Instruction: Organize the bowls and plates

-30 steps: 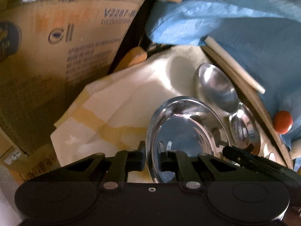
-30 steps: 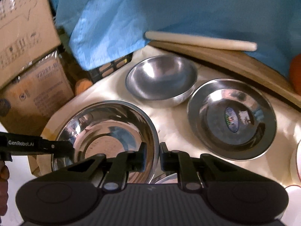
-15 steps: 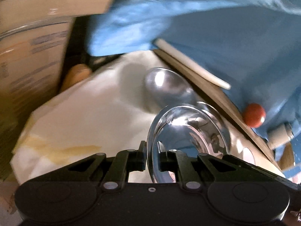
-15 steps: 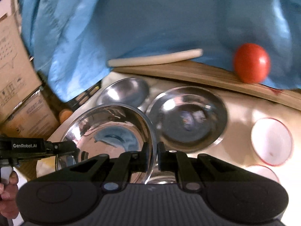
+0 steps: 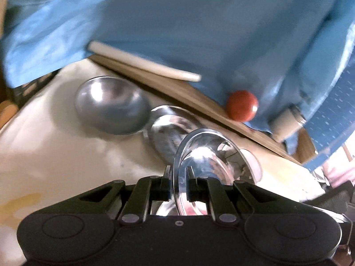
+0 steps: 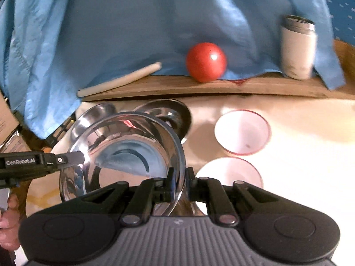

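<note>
A large shiny steel bowl [image 6: 124,150] hangs tilted above the cream tablecloth, held by its rim from two sides. My right gripper [image 6: 179,177] is shut on its near right rim. My left gripper [image 5: 178,177] is shut on the opposite rim of the same large bowl [image 5: 210,155], and its fingers [image 6: 66,158] show in the right wrist view. Behind it rest a small deep steel bowl [image 5: 111,104] and a shallow steel dish [image 5: 168,128]; in the right wrist view the dish [image 6: 175,113] peeks over the held rim. Two white pink-rimmed bowls [image 6: 243,132] [image 6: 230,173] sit to the right.
A wooden board [image 6: 221,86] along the back carries a red tomato [image 6: 206,62], a pale rolling pin [image 6: 119,79] and a white cup [image 6: 297,51]. Blue cloth [image 6: 133,22] hangs behind. A person's hand [image 6: 8,221] grips the left tool.
Both grippers carried the large bowl to the right and slightly up. The cardboard boxes slid out of view; the tomato, the cup and the white bowls came in.
</note>
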The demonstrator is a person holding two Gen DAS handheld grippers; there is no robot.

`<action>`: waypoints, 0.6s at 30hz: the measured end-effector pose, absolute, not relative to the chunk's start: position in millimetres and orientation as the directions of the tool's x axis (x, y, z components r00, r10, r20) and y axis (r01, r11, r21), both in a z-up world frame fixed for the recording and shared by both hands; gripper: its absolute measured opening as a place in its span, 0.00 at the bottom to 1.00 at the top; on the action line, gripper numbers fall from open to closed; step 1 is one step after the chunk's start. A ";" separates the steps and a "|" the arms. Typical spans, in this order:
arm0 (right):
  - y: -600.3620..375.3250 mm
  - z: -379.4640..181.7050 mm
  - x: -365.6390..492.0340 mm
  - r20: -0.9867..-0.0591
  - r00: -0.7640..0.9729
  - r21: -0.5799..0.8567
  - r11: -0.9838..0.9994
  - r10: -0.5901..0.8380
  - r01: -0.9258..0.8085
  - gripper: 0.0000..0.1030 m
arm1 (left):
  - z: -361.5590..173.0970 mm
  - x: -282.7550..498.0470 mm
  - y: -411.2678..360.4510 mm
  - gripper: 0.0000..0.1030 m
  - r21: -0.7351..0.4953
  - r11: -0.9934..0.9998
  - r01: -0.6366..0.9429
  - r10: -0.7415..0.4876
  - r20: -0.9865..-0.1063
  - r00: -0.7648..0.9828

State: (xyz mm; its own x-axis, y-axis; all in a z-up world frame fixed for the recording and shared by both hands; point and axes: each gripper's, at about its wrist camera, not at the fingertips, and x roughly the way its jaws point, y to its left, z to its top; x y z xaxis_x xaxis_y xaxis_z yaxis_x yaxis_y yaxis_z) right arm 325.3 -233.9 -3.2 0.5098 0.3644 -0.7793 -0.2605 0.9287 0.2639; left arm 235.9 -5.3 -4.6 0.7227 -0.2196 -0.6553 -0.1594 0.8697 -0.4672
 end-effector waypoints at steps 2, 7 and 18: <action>-237.8 -3.8 321.4 -0.781 0.515 0.264 0.935 0.352 -0.238 0.10 | -4.1 237.8 -12.5 0.11 -0.456 0.881 -0.125 -0.235 -0.651 0.722; -246.4 -4.5 310.1 -0.793 0.512 0.264 0.943 0.331 -0.201 0.10 | -8.8 238.9 -18.3 0.11 -0.452 0.888 -0.081 -0.271 -0.659 0.702; -244.8 -10.6 293.6 -0.833 0.432 0.270 0.935 0.346 -0.228 0.11 | -30.2 236.7 -18.6 0.11 -0.363 0.926 -0.105 -0.239 -0.778 0.581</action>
State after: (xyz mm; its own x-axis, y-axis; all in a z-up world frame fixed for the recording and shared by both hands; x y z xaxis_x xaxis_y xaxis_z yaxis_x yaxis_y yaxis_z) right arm 293.6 -244.8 -10.6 0.4316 0.3457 -0.8332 -0.2282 0.9354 0.2700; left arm 236.7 -18.6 -30.2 0.5814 -0.2394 -0.7776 -0.1048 0.9257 -0.3634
